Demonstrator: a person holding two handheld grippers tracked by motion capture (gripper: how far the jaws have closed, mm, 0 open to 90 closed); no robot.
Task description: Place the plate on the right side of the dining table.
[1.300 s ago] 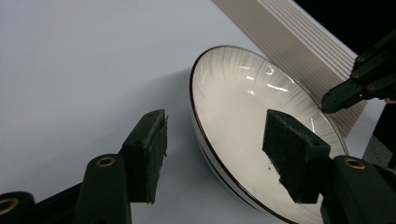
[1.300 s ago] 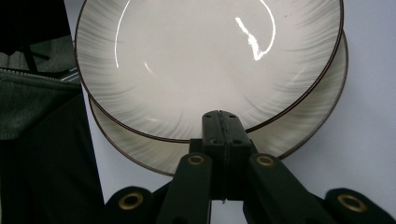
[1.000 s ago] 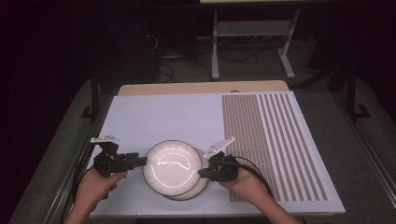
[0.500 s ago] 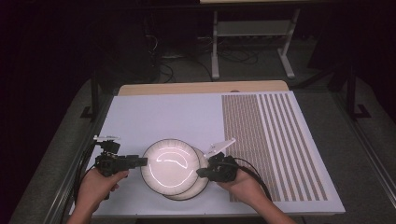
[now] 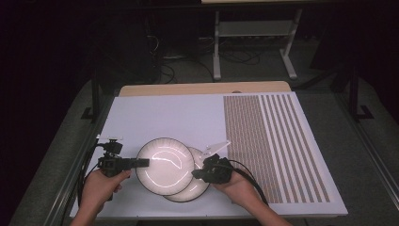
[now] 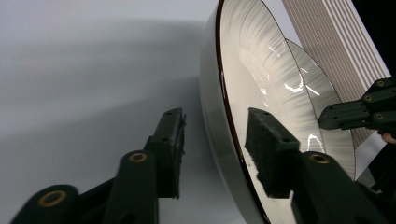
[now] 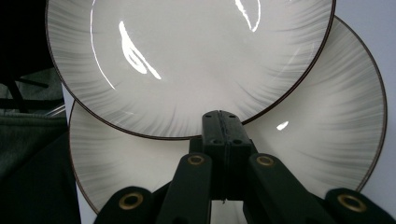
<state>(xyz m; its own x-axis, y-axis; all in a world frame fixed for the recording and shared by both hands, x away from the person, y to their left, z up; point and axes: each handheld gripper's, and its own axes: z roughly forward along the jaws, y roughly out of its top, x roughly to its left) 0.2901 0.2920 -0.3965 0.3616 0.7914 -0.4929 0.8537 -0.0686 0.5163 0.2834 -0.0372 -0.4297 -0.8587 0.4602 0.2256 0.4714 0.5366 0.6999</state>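
Nearest me, the right tongs [image 7: 223,140] sit pressed together over the lower glossy round white ceramic plate with a dark rim [image 5: 195,187]. The left tongs [image 6: 215,144] straddle, spread, the rim of the upper matching plate [image 5: 163,165], overlapping it on the white desk [image 5: 155,117].

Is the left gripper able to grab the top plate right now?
Probably yes. The left gripper is open, and the rim of the top plate already sits between its jaws, one pad below and one above, with nothing in the way.
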